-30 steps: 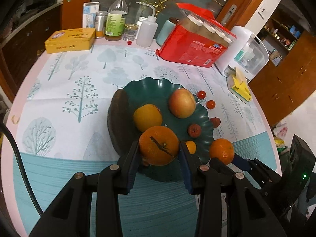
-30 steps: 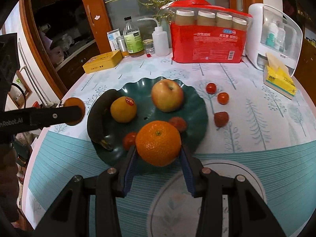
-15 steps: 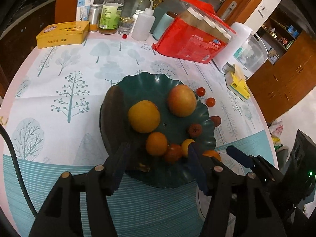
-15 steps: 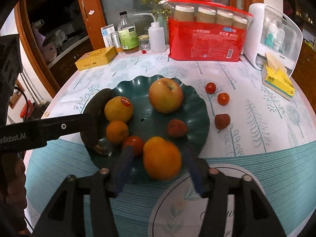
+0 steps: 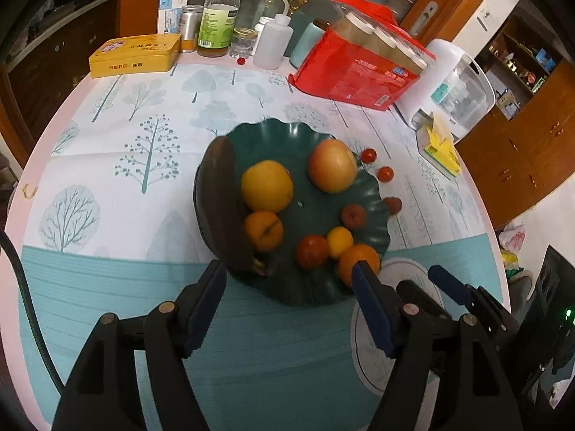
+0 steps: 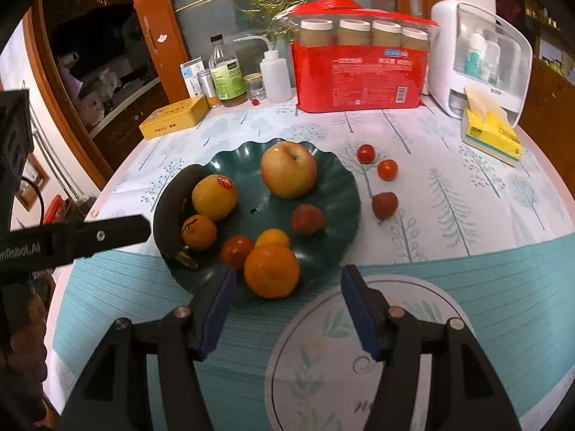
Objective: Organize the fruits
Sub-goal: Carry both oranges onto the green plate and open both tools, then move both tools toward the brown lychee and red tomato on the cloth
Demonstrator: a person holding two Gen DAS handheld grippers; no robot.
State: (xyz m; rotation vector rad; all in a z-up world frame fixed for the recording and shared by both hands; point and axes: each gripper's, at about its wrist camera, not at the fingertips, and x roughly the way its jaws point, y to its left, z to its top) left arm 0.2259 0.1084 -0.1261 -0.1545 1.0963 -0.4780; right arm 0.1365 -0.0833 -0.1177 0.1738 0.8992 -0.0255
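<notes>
Both oranges released onto plate (image 6: 345,194), jaws just opened, empty

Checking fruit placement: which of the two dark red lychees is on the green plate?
The left lychee, below the apple; the other lies on the tablecloth.

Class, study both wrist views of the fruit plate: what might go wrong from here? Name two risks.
1. The large orange sits near the green plate's front rim, just released by the right tongs; a nudge might roll it off.
2. Two cherry tomatoes and a lychee lie loose on the tablecloth and could roll away.
</notes>
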